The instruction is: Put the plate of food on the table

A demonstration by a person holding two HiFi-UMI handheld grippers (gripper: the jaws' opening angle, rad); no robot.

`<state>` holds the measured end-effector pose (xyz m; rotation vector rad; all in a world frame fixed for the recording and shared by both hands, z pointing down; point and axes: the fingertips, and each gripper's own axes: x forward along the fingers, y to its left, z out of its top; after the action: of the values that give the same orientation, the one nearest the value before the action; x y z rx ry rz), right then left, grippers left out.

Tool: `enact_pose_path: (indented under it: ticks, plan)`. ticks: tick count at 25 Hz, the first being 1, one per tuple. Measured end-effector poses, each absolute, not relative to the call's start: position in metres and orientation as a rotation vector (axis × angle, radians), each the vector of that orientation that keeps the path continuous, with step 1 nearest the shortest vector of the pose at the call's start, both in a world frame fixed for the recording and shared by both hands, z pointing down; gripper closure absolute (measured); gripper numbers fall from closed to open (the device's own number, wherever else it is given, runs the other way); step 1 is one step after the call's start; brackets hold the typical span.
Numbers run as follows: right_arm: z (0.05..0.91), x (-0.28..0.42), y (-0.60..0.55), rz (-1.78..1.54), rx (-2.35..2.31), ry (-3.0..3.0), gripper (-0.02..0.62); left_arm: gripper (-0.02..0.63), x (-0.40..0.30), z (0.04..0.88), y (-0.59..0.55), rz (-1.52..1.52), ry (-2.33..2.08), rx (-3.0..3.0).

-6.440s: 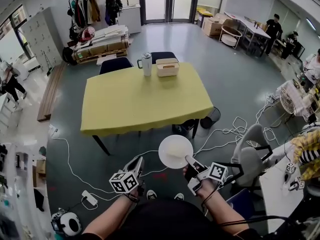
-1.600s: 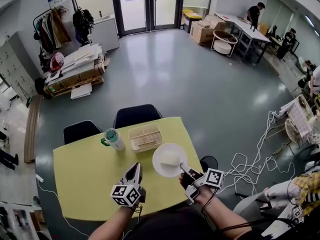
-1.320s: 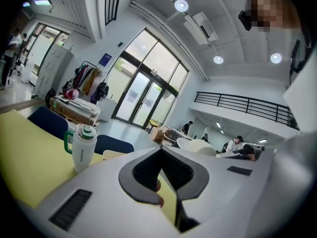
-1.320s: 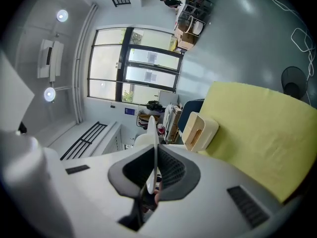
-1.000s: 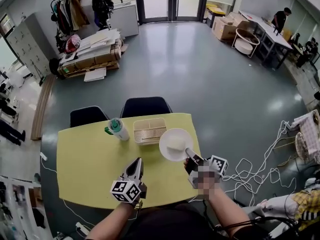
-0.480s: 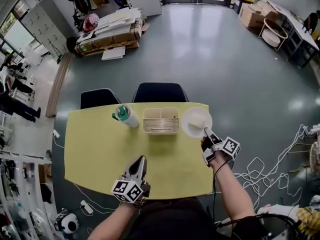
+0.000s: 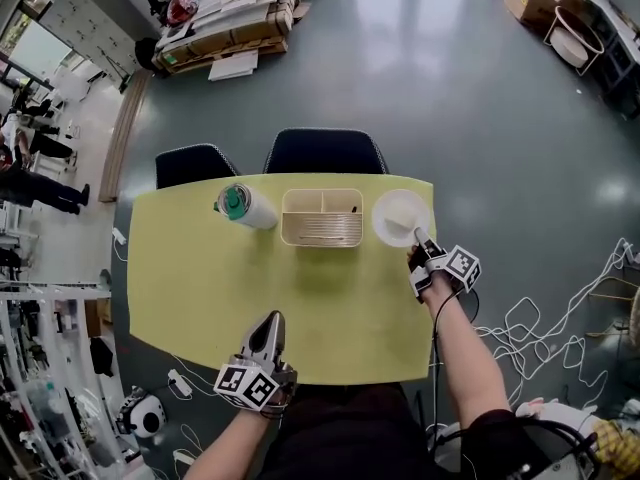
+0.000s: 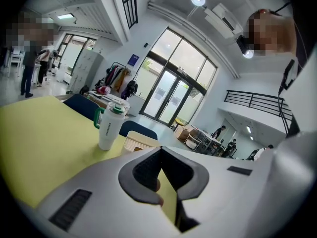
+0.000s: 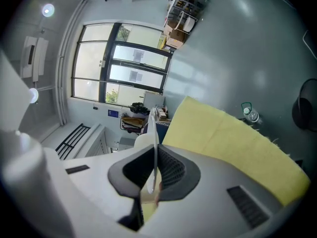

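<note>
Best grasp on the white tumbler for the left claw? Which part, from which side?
Take the tumbler round the middle of its straight body, coming in level from the person's side. It stands upright, its handle sticks out on the left and the tray sits on its right, so the front looks freest.

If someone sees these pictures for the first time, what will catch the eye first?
The bright yellow table fills the middle of the head view. At its far right corner the right gripper grips the rim of a white plate, which sits in line with a cream tray and a tumbler with a green lid.
</note>
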<state>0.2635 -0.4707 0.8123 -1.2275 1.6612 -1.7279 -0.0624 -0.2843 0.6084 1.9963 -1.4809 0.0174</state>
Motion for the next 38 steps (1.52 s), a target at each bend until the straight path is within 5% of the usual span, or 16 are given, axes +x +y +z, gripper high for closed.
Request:
enact_pose_path:
  ticks: [38]
  plan:
    - [0.875,0.268,-0.493,-1.803,-1.623,1.635,0.551,0.597,-0.081,0.658,-0.274,0.051,-1.546,1.806]
